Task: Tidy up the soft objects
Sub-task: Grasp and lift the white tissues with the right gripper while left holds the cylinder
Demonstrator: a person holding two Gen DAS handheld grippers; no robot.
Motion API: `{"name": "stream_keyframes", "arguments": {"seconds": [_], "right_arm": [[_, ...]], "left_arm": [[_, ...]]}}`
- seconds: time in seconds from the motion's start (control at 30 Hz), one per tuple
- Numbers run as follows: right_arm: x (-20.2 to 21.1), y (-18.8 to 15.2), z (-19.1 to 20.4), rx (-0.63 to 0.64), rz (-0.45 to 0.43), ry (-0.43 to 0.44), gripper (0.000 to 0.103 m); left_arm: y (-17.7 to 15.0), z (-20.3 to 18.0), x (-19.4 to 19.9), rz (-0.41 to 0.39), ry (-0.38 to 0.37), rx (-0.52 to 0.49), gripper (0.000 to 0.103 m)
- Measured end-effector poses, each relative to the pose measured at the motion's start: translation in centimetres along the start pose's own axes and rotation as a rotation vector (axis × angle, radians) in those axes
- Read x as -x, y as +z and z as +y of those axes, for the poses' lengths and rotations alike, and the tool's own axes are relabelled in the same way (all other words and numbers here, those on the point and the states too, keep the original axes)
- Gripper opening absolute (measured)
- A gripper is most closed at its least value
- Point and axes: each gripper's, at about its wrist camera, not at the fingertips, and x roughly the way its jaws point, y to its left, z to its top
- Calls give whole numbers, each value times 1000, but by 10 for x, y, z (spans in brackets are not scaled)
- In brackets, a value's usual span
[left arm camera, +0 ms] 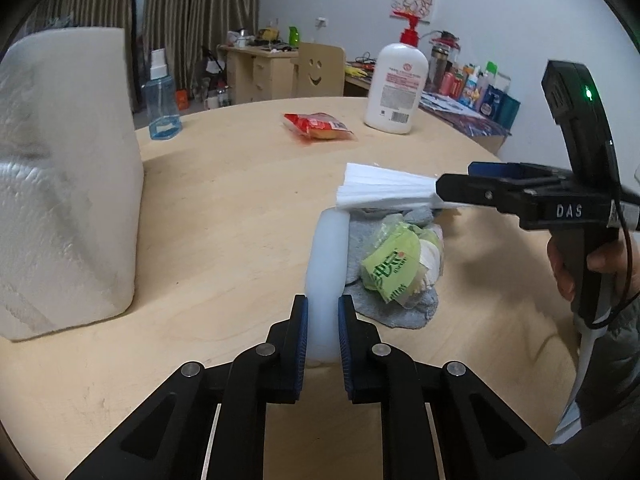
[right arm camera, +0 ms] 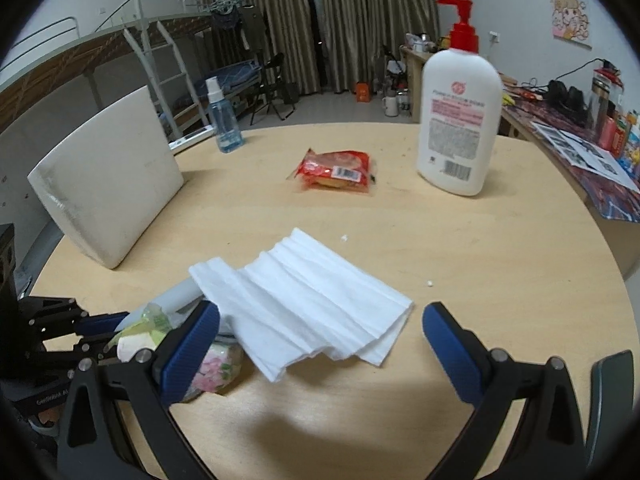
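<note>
Looking along the left gripper [left arm camera: 323, 328], I see its blue pads closed on a white foam strip [left arm camera: 326, 264] that lies on the round wooden table [left arm camera: 224, 208]. Beside the strip on its right, a grey cloth [left arm camera: 400, 312] carries a green packet [left arm camera: 390, 268]. The right gripper [right arm camera: 320, 336] has its jaws spread wide. A stack of white tissues [right arm camera: 308, 300] sits between them, resting partly over the cloth pile; from the left wrist view it looks raised off the table, and I cannot tell what supports it. Farther back stand a white foam block [right arm camera: 108, 184], a spray bottle [right arm camera: 224, 120], a red snack packet [right arm camera: 336, 170] and a lotion bottle [right arm camera: 460, 120], well apart.
</note>
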Motion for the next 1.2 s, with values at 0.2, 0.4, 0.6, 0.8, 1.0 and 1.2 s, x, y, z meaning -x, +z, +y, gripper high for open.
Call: {"name": "stream_keyframes", "arguments": {"seconds": [0.2, 0.4, 0.6, 0.8, 1.0, 1.2], "right_arm": [[-14, 3, 4, 46, 48, 8, 70], [-27, -2, 6, 68, 114, 18, 58], [-34, -4, 8, 91, 132, -6, 40], [-32, -4, -4, 20, 111, -17, 13], [6, 1, -16, -65, 0, 45, 13], [44, 3, -30, -154, -109, 64, 13]], "left_arm": [[0, 5, 5, -23, 3, 30, 16], [-1, 5, 7, -29, -3, 34, 16], [-1, 6, 7, -35, -4, 40, 16], [-1, 7, 12, -55, -15, 45, 16], [0, 6, 22, -99, -33, 38, 16], [2, 0, 31, -134, -35, 18, 16]]}}
